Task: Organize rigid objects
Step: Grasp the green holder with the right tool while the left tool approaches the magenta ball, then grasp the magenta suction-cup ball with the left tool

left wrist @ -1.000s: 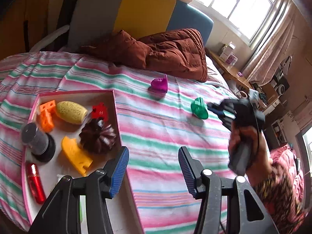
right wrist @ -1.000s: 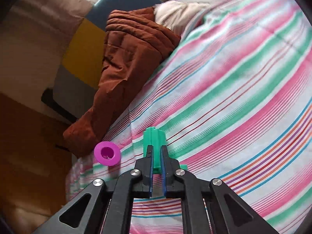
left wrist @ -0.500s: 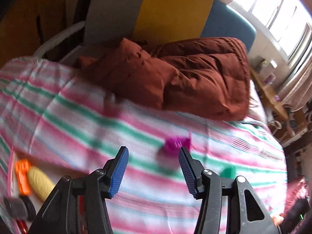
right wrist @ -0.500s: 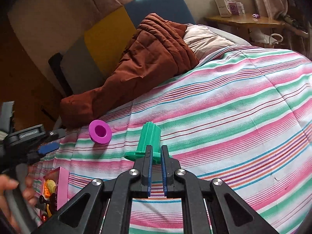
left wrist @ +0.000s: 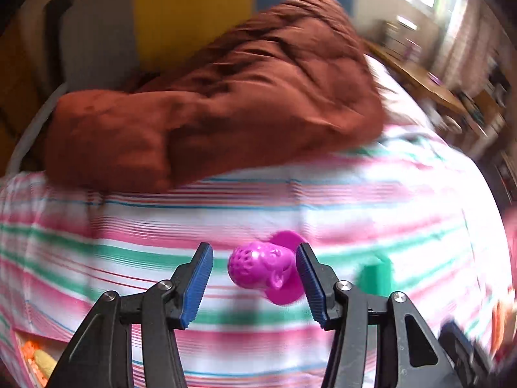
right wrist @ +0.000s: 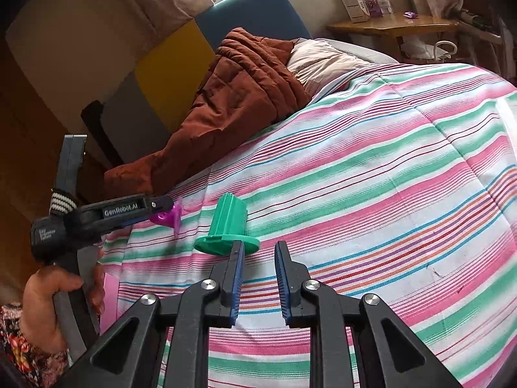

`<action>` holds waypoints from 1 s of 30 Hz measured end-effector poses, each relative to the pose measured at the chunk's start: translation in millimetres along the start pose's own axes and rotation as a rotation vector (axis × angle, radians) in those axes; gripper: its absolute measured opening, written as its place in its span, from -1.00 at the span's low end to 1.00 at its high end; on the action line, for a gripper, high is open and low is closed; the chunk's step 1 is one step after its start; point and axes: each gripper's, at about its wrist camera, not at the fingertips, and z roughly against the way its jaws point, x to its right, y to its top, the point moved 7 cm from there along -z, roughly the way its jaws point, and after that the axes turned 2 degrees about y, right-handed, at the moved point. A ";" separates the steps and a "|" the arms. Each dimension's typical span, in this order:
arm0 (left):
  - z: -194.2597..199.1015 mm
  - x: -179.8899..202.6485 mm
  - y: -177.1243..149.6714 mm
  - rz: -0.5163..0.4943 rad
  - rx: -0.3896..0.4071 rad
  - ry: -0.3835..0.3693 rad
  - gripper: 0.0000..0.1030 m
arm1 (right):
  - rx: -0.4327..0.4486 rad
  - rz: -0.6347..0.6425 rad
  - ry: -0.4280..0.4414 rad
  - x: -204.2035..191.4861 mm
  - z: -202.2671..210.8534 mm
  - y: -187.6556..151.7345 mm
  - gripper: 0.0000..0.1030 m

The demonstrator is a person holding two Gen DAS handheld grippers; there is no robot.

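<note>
A purple plastic piece with a round flange [left wrist: 263,266] lies on the striped bedspread [left wrist: 290,200], between the open jaws of my left gripper [left wrist: 253,283], nearer the right finger; contact cannot be told. In the right wrist view the purple piece [right wrist: 168,216] sits at the left gripper's tip [right wrist: 158,205]. A green ribbed piece with a flange [right wrist: 227,226] stands on the bedspread just ahead of my right gripper [right wrist: 258,278], which is open and empty. The green piece also shows blurred in the left wrist view [left wrist: 374,279].
A brown quilt [left wrist: 226,97] lies bunched at the head of the bed. A corner of the pink tray with orange and yellow items [left wrist: 35,360] shows at lower left. A wooden bedside table [right wrist: 391,29] stands beyond the bed.
My left gripper has moved forward so the purple piece now lies between its open jaws. My right gripper has opened, let go of the green piece and drawn back a little.
</note>
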 end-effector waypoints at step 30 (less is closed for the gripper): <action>26.6 -23.0 -49.3 0.221 0.000 -0.091 0.05 | -0.135 0.233 -0.114 -44.1 -48.6 17.9 -0.58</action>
